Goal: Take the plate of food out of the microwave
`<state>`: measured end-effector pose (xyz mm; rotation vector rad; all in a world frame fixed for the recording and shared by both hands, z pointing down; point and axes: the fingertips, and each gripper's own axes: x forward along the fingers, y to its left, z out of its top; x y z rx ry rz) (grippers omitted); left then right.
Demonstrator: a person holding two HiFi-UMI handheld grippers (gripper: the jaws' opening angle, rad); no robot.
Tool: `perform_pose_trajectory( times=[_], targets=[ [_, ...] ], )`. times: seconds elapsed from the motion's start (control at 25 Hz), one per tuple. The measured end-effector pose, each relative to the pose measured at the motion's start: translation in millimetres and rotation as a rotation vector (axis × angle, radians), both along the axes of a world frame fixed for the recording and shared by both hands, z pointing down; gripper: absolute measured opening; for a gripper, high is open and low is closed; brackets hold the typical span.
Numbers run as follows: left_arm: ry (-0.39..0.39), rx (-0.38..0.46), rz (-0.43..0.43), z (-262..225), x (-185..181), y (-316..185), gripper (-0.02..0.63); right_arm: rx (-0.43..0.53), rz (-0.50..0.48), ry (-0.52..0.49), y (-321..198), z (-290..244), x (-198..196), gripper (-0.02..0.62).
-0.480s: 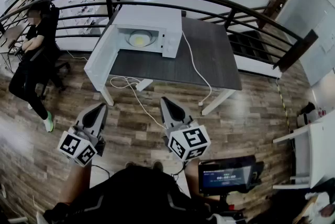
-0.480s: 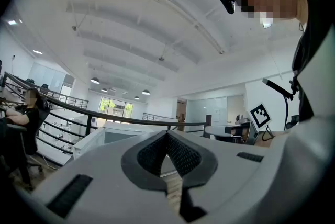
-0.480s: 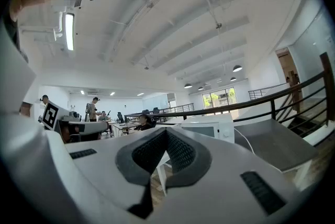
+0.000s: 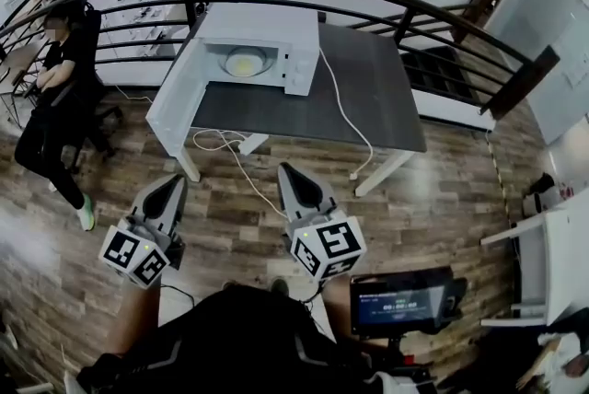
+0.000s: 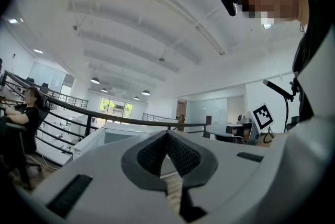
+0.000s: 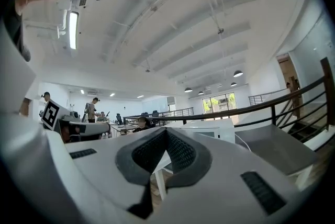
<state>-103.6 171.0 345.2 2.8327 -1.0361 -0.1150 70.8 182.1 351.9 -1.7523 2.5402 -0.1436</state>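
A white microwave (image 4: 262,38) stands on the grey table (image 4: 368,98), its door (image 4: 173,99) swung open to the left. Inside it lies a plate of yellow food (image 4: 246,62). Both grippers hang over the wooden floor, well short of the table. My left gripper (image 4: 177,182) is shut with nothing in it and points toward the open door. My right gripper (image 4: 286,169) is also shut and empty, and points at the table's front edge. The microwave (image 5: 118,134) shows far ahead past the closed jaws in the left gripper view, and the microwave (image 6: 209,130) shows likewise in the right gripper view.
A dark curved railing (image 4: 396,1) runs behind the table. A person (image 4: 55,98) sits on a chair at the left. The microwave's white cable (image 4: 345,121) trails across the table and down to the floor. A screen (image 4: 400,302) sits low right, beside a white desk (image 4: 543,272).
Both grippers have crept slightly forward toward the table, still shut. The microwave, plate and door stand as before.
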Motion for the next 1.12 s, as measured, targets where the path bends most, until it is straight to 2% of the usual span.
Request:
perform_pose_trajectory(
  times=[0.4, 0.72, 0.88, 1.12],
  targets=[
    [0.003, -0.007, 0.044, 3.8, -20.9, -6.5, 0.003, -0.002, -0.008, 0.005, -6.9, 1.3, -31.7, -0.002],
    [0.022, -0.006, 0.09, 10.4, -68.8, -20.8, 0.003, -0.019, 0.033, -0.051, -25.0, 10.0, -77.9, -0.002],
    [0.03, -0.019, 0.1, 15.0, -79.6, -37.0, 0.002, -0.084, 0.081, -0.093, -46.4, 24.3, -82.2, -0.002],
    [0.014, -0.001, 0.078, 17.9, -68.6, -89.6, 0.003, -0.087, 0.087, -0.117, -103.9, 35.4, -70.6, -0.002]
  ],
)
